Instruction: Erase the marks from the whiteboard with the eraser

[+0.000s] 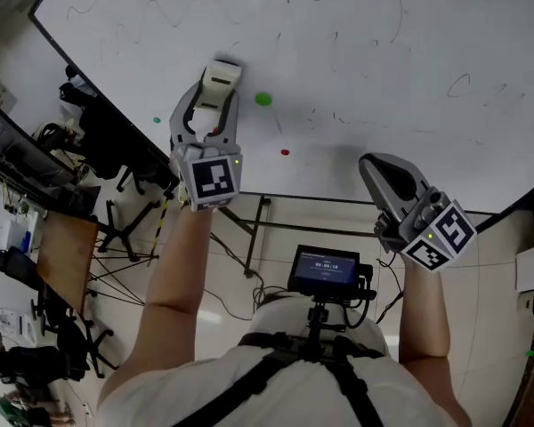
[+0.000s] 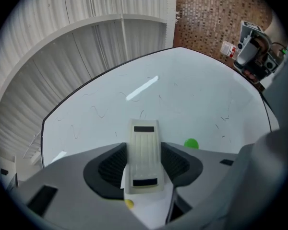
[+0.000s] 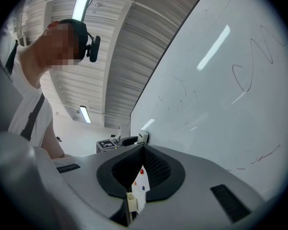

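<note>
The whiteboard [image 1: 356, 78] fills the top of the head view and carries thin wavy and curved pen marks [image 1: 160, 12], more of them at the right [image 1: 463, 85]. My left gripper [image 1: 215, 96] is shut on a white ribbed eraser [image 1: 221, 80], which it holds up at the board's lower left part. In the left gripper view the eraser [image 2: 144, 157] stands between the dark pads [image 2: 110, 166], pointing at the board [image 2: 182, 99]. My right gripper [image 1: 380, 169] hangs below the board's lower edge with its jaws shut and nothing in them; it [image 3: 143, 150] looks along the board [image 3: 230, 80].
A green magnet [image 1: 263, 99] and a small red magnet [image 1: 285, 152] stick to the board just right of the eraser. Black chairs, tripods and a desk [image 1: 67, 238] crowd the floor at the left. A small screen [image 1: 325, 272] sits at my chest.
</note>
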A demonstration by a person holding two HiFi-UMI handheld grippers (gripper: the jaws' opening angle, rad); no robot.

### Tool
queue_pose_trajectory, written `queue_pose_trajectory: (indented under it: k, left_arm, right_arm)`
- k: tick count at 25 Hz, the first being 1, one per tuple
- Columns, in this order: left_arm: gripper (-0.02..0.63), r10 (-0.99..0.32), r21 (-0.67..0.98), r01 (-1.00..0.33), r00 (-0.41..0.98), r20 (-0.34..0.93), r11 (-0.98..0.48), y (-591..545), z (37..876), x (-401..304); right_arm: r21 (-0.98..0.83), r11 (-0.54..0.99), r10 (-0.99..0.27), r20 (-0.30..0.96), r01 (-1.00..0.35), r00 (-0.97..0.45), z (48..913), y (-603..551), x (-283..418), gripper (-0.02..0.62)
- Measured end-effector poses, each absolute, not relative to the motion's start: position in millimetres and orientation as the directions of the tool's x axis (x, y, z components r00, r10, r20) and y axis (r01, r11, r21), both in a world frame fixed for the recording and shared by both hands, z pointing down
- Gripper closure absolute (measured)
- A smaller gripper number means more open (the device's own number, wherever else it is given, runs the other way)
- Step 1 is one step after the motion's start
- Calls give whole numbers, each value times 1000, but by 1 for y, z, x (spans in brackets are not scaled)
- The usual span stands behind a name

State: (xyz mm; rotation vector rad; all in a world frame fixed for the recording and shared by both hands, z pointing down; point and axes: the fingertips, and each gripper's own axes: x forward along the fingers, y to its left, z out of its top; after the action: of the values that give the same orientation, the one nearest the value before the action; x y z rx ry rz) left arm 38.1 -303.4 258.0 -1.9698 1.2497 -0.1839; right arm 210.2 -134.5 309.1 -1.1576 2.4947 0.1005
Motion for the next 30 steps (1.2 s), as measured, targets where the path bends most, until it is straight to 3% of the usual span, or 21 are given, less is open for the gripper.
queue_pose_trajectory:
  k: [12,23,30]
  left_arm:
    - [357,-773,-695,-695,540,-332,-187,-306,232,40]
    - [359,-798,-799,-566,569,-200,-203,-291,269,48]
    - [359,-746,-667,-721,548,-378,-191,-297,190,39]
  right_arm:
    - [-77,696,-677,-399,-714,-618,306,-155,183,594]
    - [-95,678,-701,-382,-729,-602,305,-149,188,594]
    - [-86,657,-715,-386,-749,-582,301,-143,196,594]
